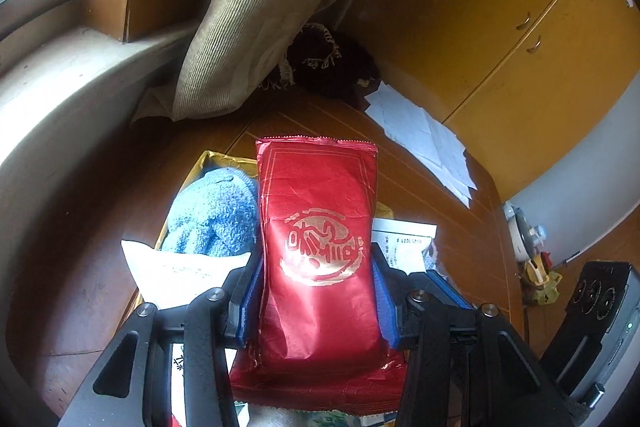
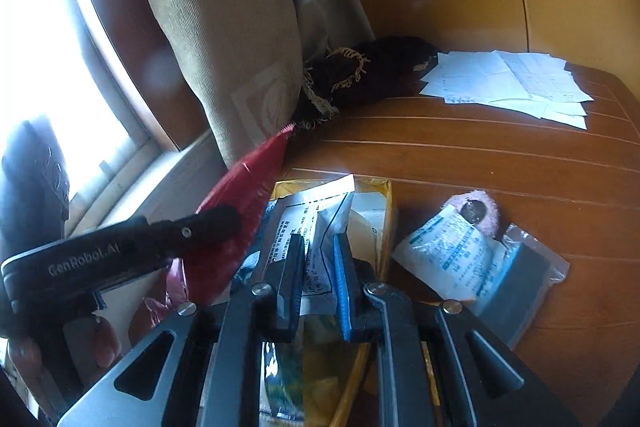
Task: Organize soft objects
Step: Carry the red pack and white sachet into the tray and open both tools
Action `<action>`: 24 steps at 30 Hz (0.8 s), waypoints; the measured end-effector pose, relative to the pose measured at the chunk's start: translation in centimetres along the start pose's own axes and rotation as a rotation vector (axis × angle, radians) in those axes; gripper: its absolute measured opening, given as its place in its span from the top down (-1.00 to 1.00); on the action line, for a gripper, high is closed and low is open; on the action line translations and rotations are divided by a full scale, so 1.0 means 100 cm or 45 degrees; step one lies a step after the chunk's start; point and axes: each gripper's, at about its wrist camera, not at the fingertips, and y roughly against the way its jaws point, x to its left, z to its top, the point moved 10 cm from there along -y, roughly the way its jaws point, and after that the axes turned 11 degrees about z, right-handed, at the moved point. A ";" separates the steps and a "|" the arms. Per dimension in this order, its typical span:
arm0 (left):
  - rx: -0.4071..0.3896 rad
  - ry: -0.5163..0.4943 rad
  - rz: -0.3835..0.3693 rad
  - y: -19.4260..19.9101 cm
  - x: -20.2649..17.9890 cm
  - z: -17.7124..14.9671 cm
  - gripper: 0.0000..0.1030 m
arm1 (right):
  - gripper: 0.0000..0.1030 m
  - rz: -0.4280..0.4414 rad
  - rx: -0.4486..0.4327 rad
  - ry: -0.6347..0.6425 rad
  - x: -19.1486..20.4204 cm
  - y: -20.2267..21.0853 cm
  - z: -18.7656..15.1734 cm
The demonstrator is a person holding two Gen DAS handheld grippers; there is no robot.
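While the left claw [image 1: 318, 291] grips the red packet [image 1: 318, 227] above the yellow box [image 2: 376, 187] and the right claw [image 2: 318, 279] pinches a silver pouch [image 2: 316, 227] over that box, slick foil could slip free if squeezed loosely

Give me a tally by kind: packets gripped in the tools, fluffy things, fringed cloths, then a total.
Packets gripped: 2 (red packet in left tool, silver packet in right tool)
Fluffy things: 2 (blue fluffy thing, pink fluffy thing)
Fringed cloths: 1 (dark fringed cloth)
Total: 5
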 end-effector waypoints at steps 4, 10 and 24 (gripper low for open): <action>0.046 -0.001 -0.003 -0.018 0.003 -0.005 0.01 | 0.72 -0.006 0.085 0.007 0.001 -0.023 -0.007; 0.067 0.063 -0.083 -0.021 0.005 -0.005 -0.10 | 0.65 -0.001 0.125 0.032 0.004 -0.031 -0.012; -0.135 0.032 -0.137 0.052 -0.026 -0.019 -0.50 | -0.15 0.077 -0.014 -0.047 -0.010 0.046 -0.023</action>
